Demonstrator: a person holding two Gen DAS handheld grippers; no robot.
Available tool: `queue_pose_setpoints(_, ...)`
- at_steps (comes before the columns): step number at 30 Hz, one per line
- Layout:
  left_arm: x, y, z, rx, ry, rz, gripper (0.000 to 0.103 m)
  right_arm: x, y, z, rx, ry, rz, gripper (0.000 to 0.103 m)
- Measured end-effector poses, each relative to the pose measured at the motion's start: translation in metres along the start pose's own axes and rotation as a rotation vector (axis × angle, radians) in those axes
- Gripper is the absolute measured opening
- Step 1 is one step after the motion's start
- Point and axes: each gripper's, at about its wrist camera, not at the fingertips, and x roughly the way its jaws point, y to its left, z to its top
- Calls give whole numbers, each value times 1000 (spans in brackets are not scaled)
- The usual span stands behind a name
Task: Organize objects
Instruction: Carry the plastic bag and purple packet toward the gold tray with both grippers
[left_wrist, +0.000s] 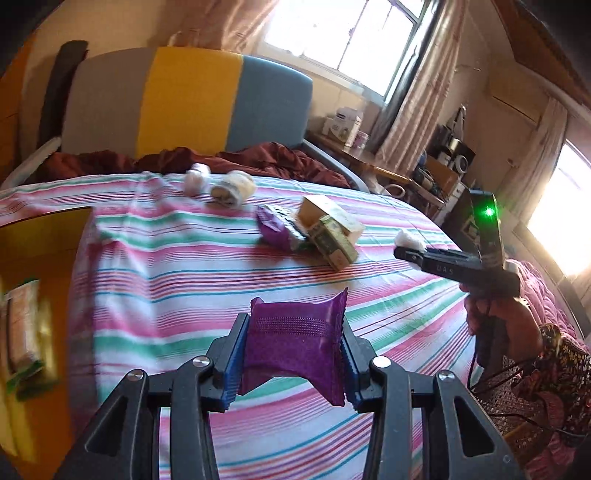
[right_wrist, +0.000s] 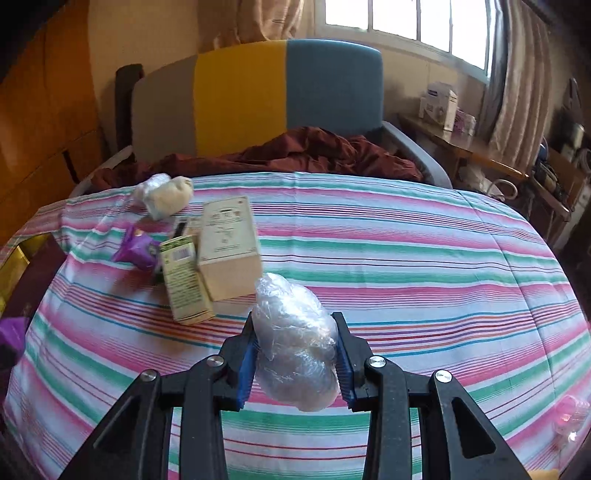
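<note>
My left gripper (left_wrist: 295, 330) is shut on a purple foil packet (left_wrist: 295, 350), held above the striped bedsheet (left_wrist: 192, 266). My right gripper (right_wrist: 295, 326) is shut on a clear plastic-wrapped bundle (right_wrist: 295, 347); in the left wrist view that gripper (left_wrist: 406, 251) shows at the right with the white bundle (left_wrist: 406, 238) at its tip. On the bed lie a beige box (right_wrist: 229, 251), a green-printed box (right_wrist: 183, 280), another purple packet (right_wrist: 135, 249) and wrapped white rolls (left_wrist: 232, 188).
A yellow open box (left_wrist: 40, 236) stands at the bed's left edge with a wrapped packet (left_wrist: 22, 332) inside. A dark red blanket (right_wrist: 314, 151) lies before the grey, yellow and blue headboard (right_wrist: 240, 92). A cluttered wooden side table (right_wrist: 461, 144) stands right of the bed.
</note>
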Motion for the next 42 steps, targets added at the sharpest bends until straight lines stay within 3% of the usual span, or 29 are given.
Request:
queue_pose_setpoints(6, -30, 40, -6, -85, -25, 36, 44, -7, 27, -10, -62, -14, 34, 37)
queue_pose_setpoints(14, -64, 86, -19, -143, -40, 87, 44, -23, 54, -14, 22, -40, 144, 37)
queue_pose_setpoints(24, -81, 135, -41, -209, -1, 132, 44, -42, 130, -13, 31, -67, 281, 37)
queue_pose_setpoints(32, -89, 144, -54, -175, 37, 142, 45, -59, 202, -14, 1, -110, 396, 37)
queue_pose_setpoints(42, -98, 147, -62, -168, 44, 119, 51, -64, 272, -20, -36, -87, 508, 37)
